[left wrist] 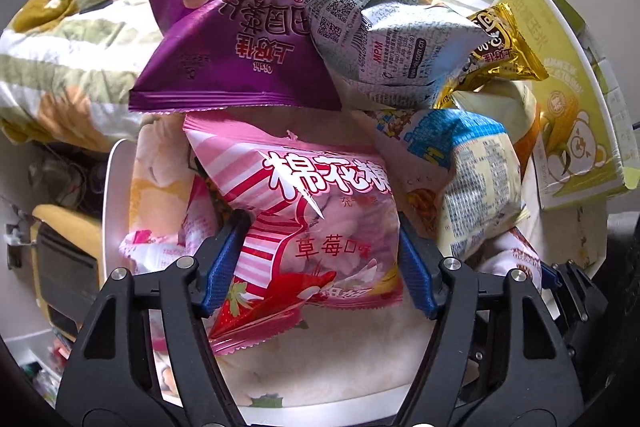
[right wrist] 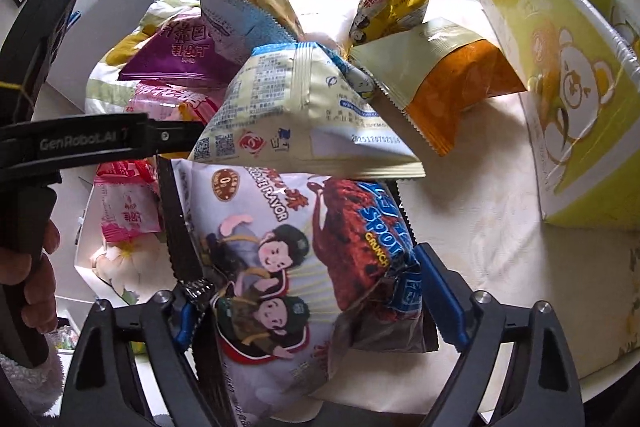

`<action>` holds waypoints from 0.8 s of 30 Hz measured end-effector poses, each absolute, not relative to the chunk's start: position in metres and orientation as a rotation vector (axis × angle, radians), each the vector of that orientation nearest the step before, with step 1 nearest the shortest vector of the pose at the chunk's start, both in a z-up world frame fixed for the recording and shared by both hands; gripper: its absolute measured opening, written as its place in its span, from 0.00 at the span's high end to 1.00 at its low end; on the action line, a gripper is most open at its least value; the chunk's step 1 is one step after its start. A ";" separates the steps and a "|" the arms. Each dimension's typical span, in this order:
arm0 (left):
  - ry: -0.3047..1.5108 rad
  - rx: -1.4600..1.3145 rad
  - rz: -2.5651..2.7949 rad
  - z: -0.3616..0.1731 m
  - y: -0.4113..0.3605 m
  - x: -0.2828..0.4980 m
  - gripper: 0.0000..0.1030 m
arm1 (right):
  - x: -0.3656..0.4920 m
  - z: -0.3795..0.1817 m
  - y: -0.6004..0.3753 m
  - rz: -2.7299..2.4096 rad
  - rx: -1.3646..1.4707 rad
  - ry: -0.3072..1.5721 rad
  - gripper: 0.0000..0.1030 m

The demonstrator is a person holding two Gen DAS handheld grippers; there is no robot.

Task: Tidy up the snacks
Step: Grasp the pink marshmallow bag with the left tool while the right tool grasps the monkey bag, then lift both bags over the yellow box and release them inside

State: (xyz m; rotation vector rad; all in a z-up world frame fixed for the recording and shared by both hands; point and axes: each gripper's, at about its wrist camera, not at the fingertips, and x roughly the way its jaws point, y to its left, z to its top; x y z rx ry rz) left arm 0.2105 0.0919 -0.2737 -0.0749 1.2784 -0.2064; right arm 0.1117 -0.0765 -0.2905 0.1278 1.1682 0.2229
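My left gripper [left wrist: 320, 251] is clamped on the pink marshmallow bag [left wrist: 312, 227], low centre of the left wrist view — blue pads pressed into both its sides. My right gripper [right wrist: 308, 299] grips the cartoon-print chip bag [right wrist: 288, 259] at lower centre of its own view. Just above that lies a pale blue-and-cream packet [right wrist: 304, 115]; beyond, upper centre, a gold packet [right wrist: 394, 1]. At left I note a purple bag [left wrist: 236, 55] — at far right, the yellow-green box [right wrist: 560, 75].

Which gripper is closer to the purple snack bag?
Left. The left gripper, clamping the pink marshmallow bag, sits just below the purple bag; the right gripper is farther off.
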 end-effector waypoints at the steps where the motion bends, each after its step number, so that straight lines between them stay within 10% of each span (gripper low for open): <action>1: 1.278 -0.073 -0.208 -0.273 0.092 0.209 0.35 | 0.112 -0.291 -0.077 0.229 0.131 1.168 0.18; 24: 1.178 -0.087 -0.243 -0.223 0.104 0.149 0.35 | 0.092 -0.258 -0.079 0.214 0.147 1.135 0.28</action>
